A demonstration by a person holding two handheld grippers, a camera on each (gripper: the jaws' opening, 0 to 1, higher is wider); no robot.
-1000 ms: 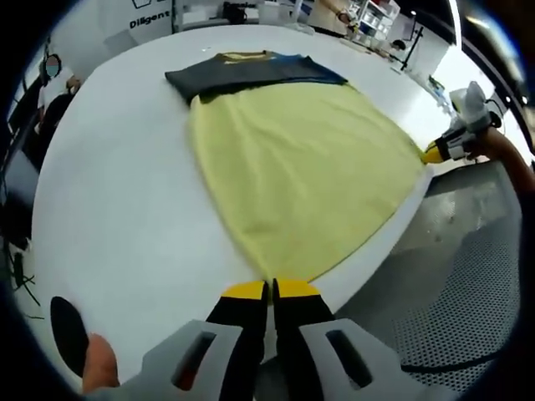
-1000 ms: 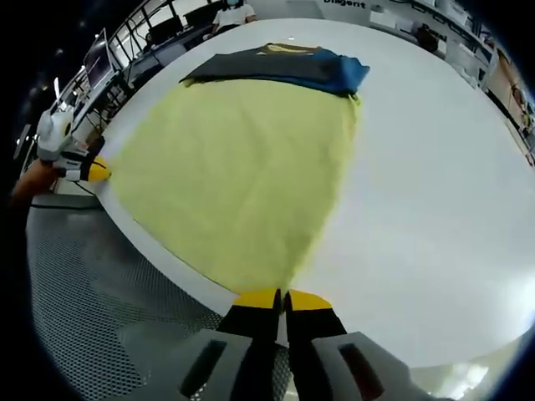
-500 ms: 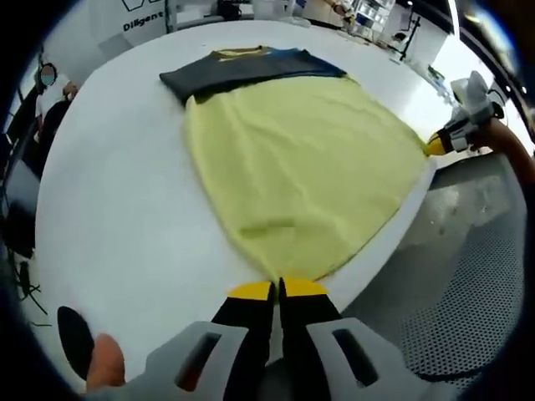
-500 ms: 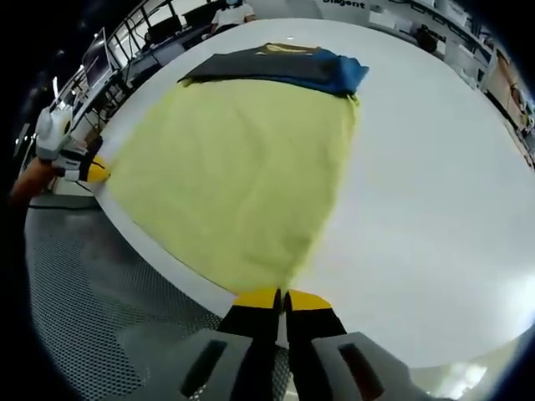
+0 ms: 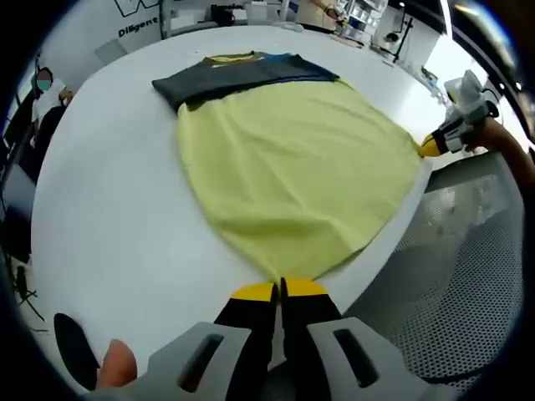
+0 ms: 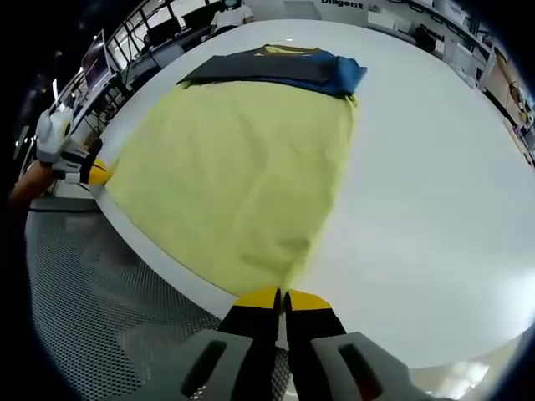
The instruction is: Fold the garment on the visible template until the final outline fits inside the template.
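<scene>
The garment (image 5: 292,171), a soft matte yellow cloth fanning wide from my left gripper (image 5: 278,291) and right gripper (image 6: 282,299), each pinching a hem corner, lies flat on the smooth white table (image 5: 109,217), running toward twelve o'clock to its dark folded end.

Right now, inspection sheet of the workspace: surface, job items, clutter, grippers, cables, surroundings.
Surface: white table, its near edge under the garment hem.
Job's things: yellow garment spread flat, its dark, blue-edged top part at the far end; template not discernible.
Clutter: nothing seen on the table.
Grippers: left gripper shut on a near hem corner; right gripper shut on the other hem corner; yellow-tipped fingers closed together.
Cables: nothing seen.
Surroundings: perforated metal floor beside the table, desks and a seated person at the far edge.
</scene>
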